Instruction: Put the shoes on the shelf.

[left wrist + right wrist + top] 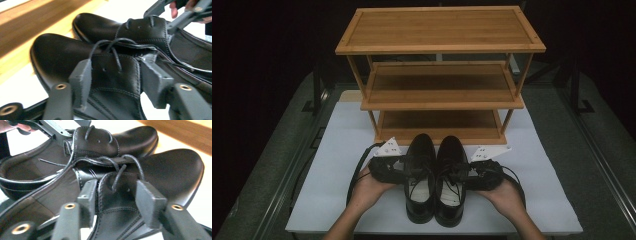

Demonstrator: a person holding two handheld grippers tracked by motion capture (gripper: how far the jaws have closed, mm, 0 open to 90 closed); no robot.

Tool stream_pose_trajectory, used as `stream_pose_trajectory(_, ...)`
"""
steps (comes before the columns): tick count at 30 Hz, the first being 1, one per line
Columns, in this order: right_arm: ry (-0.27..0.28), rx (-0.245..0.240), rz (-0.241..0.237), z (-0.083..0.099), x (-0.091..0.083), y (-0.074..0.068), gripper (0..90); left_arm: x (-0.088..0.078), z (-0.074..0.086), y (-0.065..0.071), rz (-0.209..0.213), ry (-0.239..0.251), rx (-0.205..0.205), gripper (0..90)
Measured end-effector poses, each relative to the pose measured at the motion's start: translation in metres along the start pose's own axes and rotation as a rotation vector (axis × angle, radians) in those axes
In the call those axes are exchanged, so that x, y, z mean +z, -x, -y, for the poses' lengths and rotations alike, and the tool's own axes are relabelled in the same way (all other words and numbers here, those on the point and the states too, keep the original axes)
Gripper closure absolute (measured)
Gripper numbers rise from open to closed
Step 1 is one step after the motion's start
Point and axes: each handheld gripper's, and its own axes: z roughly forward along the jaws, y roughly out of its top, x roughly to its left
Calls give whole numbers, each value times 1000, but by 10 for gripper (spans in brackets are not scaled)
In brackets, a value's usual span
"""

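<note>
Two black lace-up shoes stand side by side on the white mat (337,190), toes toward the wooden rack (439,75), and a gripper comes at each from the outer side. The person's left hand (367,187) lies palm-up and low at the mat, carrying the left gripper (404,167) level and pointed inward at the left shoe (420,175). The right hand (507,192) mirrors it, with the right gripper (468,170) turned inward at the right shoe (450,177).

In the left gripper view the jaws straddle the laced flap of the left shoe, both pads against the leather (clenched on it, as far as the picture tells). In the right gripper view the right gripper's jaws flank the same part of the right shoe: the left pad lies against the leather, while the other looks a shade off it, so I cannot tell whether that grip is closed.

No brand or writing can be read on the shoes; the small marks on the grey plates are too tiny to make out.

Count: two shoes, two grippers, one rack with three shelves.
</note>
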Motion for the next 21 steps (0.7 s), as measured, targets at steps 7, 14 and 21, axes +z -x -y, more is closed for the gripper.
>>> stream_pose_trajectory(7, 2, 12, -6, 1, 2, -1, 621, 2, 0, 4, -12, -18, 16, 591)
stream_pose_trajectory(14, -6, 4, 11, 2, 2, -6, 862, 1, -4, 13, -48, -56, 67, 870)
stream_pose_trajectory(21, 19, 7, 8, 4, -1, -4, 864, -4, 0, 11, -47, -12, 37, 871)
